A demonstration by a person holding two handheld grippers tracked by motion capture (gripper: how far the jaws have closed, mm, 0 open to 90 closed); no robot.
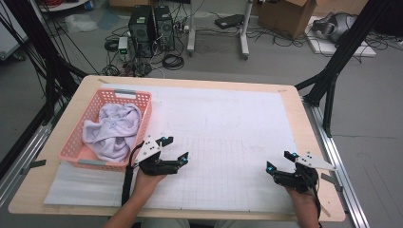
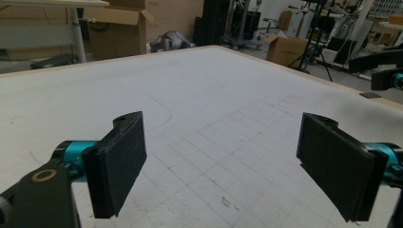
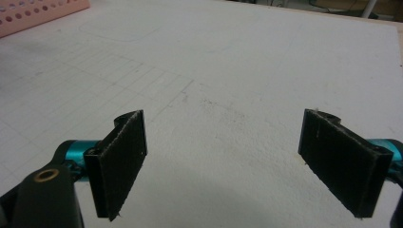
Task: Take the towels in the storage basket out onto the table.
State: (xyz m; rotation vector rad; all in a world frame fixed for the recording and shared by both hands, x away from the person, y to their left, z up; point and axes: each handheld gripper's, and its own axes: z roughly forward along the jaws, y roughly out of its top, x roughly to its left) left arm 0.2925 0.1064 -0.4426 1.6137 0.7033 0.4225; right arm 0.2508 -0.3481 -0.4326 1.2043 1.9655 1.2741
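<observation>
- The left gripper [image 1: 173, 148] sits near the front of the table, just beside the front right corner of the basket [image 1: 145, 102], with its jaws spread wide and nothing between them.
- The right gripper [image 1: 279, 160] sits near the table's front right edge, well apart from the left one, its jaws likewise wide apart and empty.
- A crumpled pale cloth [image 1: 112, 130] lies inside the pink basket, to the left of the left gripper and a little farther back; the basket's wall stands between the cloth and that gripper.
- In the left gripper view the jaws look across bare white gridded paper [image 2: 223, 95], with the right gripper's tip at the far right edge.
- In the right gripper view the jaws look over the same paper, and a corner of the basket [image 3: 43, 12] shows at the top left.
- The paper covers most of the wooden table [image 1: 28, 185].
- Beyond the table, on the floor, stand two black computer towers [image 1: 152, 26] among cables, and a cardboard box [image 1: 287, 16].
</observation>
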